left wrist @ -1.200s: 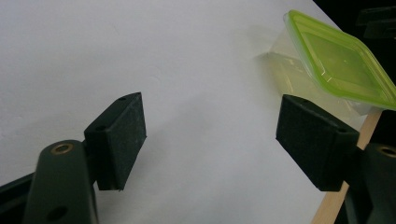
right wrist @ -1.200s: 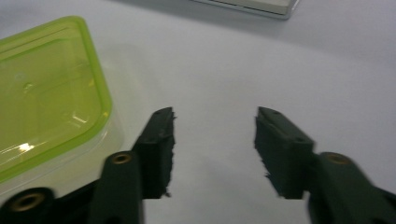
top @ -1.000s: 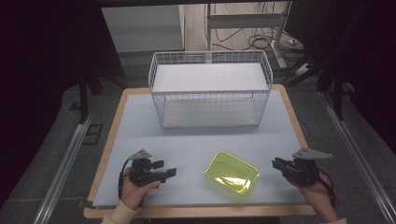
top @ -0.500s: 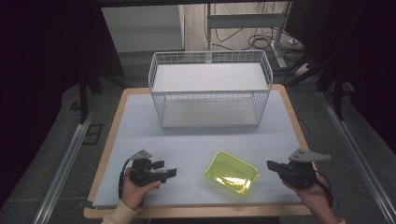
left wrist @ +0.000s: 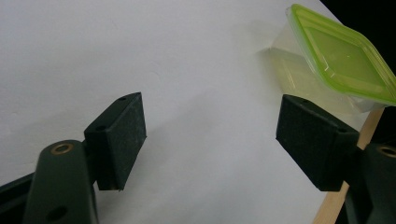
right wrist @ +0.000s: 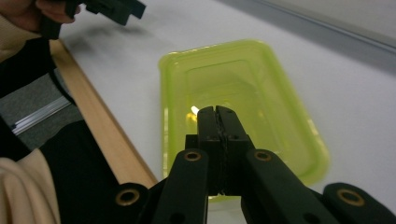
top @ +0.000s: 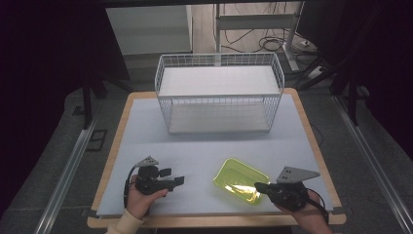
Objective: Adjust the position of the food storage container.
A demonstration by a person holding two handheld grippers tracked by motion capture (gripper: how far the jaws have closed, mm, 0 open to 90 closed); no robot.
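White wire basket (top: pixel 219 100) sits at worktop (top: pixel 146 141) rear, w/ a white sheet lining it. Lidded green box (top: pixel 241 180) lies near front edge; right gripper (top: pixel 259 187), fingers clenched together, over it. Left gripper (top: pixel 176 176) fingers released, apart.

Left claw (top: pixel 176 176) gapes; right claw (top: pixel 258 185) pinched closed.

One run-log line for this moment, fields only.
left gripper: open, over table | right gripper: shut, empty, above green-lidded container | wire basket: at table's far side
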